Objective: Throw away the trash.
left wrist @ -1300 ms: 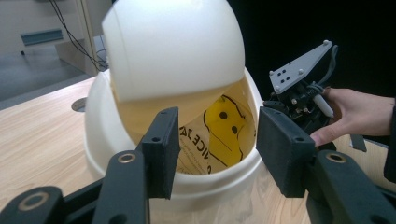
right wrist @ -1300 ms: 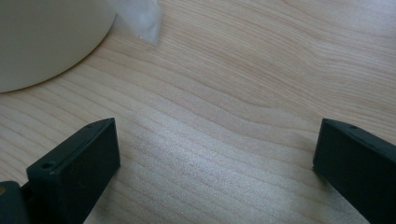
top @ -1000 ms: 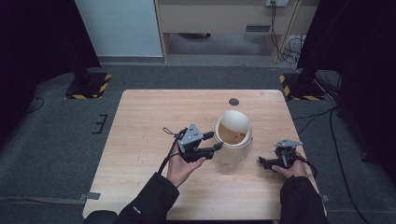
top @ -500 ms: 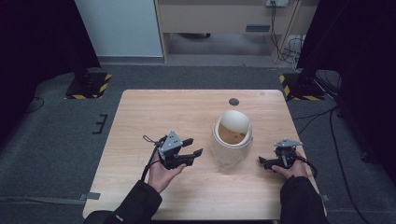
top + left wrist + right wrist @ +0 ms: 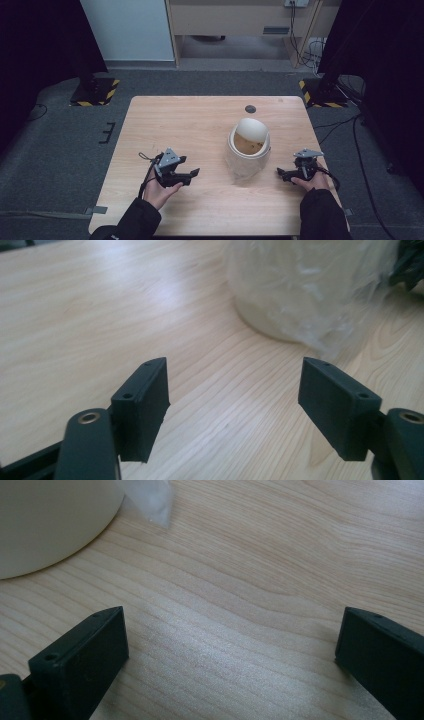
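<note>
The left hand-held gripper (image 5: pixel 192 175) has just been opening and stands wide with nothing between its jaws; the lined bin (image 5: pixel 248 150) sits near, toward its tips. The right hand-held gripper (image 5: pixel 281 172), also wide and empty, flanks the bin's far side. Bagging looks finished; bare counter (image 5: pixel 175 120) gives free room.

A light wooden counter (image 5: pixel 200 130) is standing on grey carpet (image 5: pixel 60 145). A cream bin (image 5: pixel 248 150), lined with a clear plastic bag, is sitting right of its middle. A small dark disc (image 5: pixel 250 108), possibly a grommet, is lying near the far edge.
</note>
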